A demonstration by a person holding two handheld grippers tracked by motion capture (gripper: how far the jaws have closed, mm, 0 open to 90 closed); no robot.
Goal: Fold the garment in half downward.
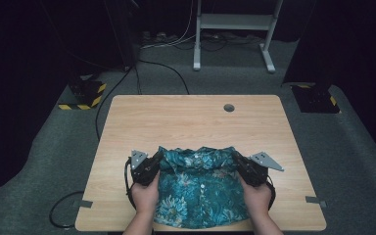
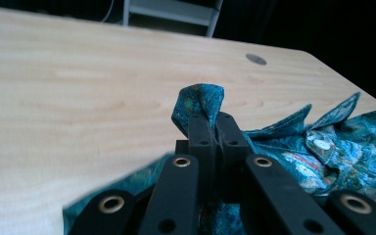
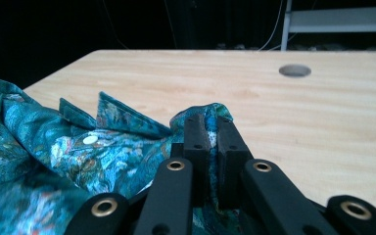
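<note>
Pinching shirt [image 1: 196, 188]: both tongs, level.

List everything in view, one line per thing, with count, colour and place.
shirt: one, teal floral print, near edge of the table, top edge bunched, pinched at both sides
shirt button: one, white, below the collar
table: one, light wood, centre
cable hole: one, grey, far right of the tabletop
frame: one, white metal, on the floor beyond the table
cables: several, black, on the grey floor
left gripper: one, black, shut on the shirt's left side
right gripper: one, black, shut on its right side
hands: two, at the near edge
</note>
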